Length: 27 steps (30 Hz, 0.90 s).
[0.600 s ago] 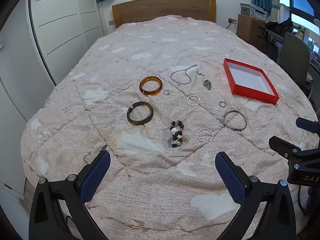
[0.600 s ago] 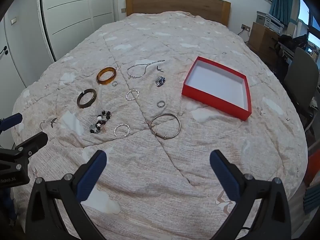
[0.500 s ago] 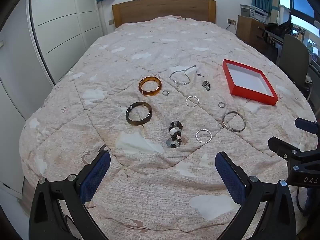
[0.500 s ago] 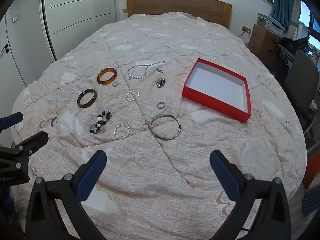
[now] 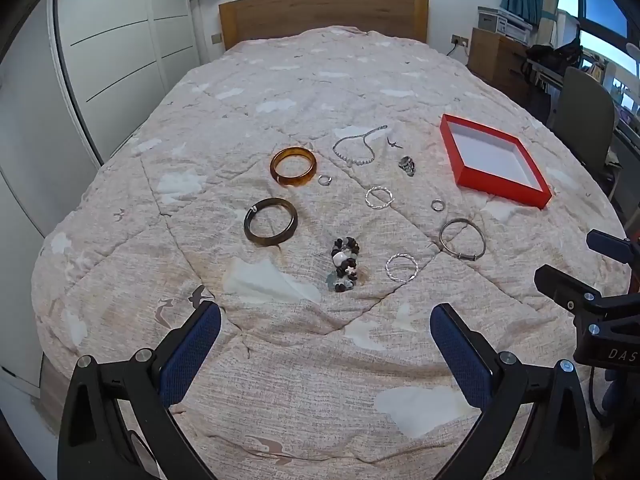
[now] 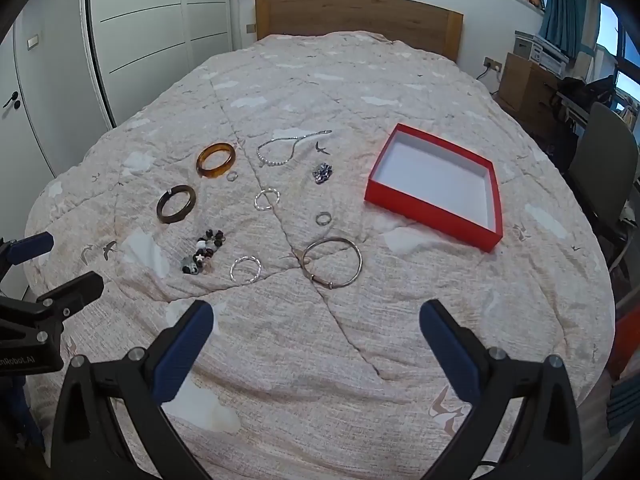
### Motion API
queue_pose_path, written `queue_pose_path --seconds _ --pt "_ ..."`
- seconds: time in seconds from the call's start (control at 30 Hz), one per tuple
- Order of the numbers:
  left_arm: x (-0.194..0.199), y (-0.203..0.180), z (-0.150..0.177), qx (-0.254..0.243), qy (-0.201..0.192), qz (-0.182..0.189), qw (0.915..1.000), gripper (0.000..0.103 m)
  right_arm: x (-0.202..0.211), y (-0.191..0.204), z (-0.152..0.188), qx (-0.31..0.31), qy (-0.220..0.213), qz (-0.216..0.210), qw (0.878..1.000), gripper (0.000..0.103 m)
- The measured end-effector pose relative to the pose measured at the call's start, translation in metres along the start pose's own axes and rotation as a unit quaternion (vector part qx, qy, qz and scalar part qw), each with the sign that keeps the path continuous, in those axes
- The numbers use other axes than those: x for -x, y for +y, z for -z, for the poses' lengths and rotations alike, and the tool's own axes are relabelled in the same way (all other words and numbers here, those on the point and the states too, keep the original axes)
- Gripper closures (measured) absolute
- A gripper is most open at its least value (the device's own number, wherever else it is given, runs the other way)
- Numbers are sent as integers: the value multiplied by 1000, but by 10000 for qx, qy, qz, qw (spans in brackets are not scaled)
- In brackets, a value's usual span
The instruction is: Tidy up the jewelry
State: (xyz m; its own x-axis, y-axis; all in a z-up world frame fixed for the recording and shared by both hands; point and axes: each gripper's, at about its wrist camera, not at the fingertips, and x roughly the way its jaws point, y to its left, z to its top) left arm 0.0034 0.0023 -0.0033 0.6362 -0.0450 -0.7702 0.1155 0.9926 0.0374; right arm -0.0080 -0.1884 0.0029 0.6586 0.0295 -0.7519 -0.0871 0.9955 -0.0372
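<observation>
both grippers agape above quilt (image 5: 320, 360), jewelry beside red box (image 6: 432, 212)

Layout on the bed quilt (image 6: 400, 320), right wrist view, taking the small ring (image 6: 323, 218) as clock centre. Box (image 6: 436, 186) at 2 o'clock, well apart from all pieces. Large bangle (image 6: 332, 262) at 6, near. Twisted ring (image 6: 245, 269) at 8, just beside the bead bracelet (image 6: 203, 251) on its left. Second twisted ring (image 6: 267, 199) at 10. Charm cluster (image 6: 322, 172) at 12. Chain necklace (image 6: 286, 148) at 11, further back. Thick bangle (image 6: 216, 159) at 10, far, a tiny ring (image 6: 232, 176) just beside its right edge. Another thick bangle (image 6: 176, 209) at 9, far, in front of the first. Headboard (image 6: 358, 20) at 12, behind everything.
</observation>
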Motion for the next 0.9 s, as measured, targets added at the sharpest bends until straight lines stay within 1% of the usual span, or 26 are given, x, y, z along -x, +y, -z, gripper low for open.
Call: queue_pose_path --seconds 0.23,0.33,0.4,0.53,0.8,0.9 --pt "4 9 -3 52 -125 -77 9999 0 2 -1 0 70 -88 65 9999 0" --pt "4 10 -4 32 -144 -14 9999 0 1 -2 -1 42 -95 69 9999 0" --pt "4 9 -4 26 -142 36 9999 0 0 -2 -1 23 -67 65 10000 0" --pt "4 10 -4 36 -163 13 9999 0 0 -2 0 9 -9 33 10000 0" --pt "-2 15 -1 131 -33 41 9999 0 -4 -7 2 -197 171 -48 9996 0" --pt "1 13 -1 113 -128 -98 9998 0 -6 -9 2 -247 231 -96 9994 0"
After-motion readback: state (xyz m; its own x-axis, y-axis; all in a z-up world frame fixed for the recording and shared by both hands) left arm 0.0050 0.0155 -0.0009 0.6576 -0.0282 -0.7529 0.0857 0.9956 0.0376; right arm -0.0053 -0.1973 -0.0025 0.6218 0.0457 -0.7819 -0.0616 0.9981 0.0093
